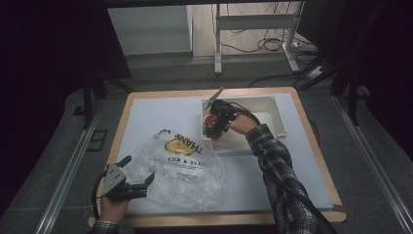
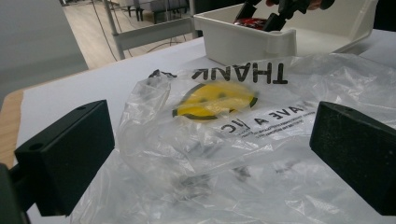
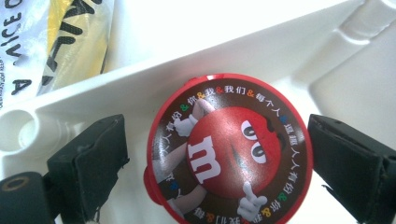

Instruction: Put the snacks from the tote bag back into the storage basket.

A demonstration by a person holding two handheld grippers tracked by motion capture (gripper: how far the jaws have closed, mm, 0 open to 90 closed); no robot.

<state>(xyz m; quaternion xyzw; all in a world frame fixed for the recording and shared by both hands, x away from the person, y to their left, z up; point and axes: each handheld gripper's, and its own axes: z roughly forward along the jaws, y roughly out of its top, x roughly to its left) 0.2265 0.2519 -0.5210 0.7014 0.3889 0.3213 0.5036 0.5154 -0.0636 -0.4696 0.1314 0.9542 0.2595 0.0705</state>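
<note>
One red candy tin (image 3: 229, 149) in white bin (image 1: 272, 109), one plastic bag (image 1: 182, 170), two grippers

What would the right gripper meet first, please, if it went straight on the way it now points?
Most likely the round red M&M's container, which sits between the right gripper's open jaws in the white bin; depth is hard to judge.

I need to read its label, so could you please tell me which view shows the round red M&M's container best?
The right gripper view: the M&M's container faces the camera, lettering legible. The high view shows a small red patch; the left gripper view a sliver.
</note>
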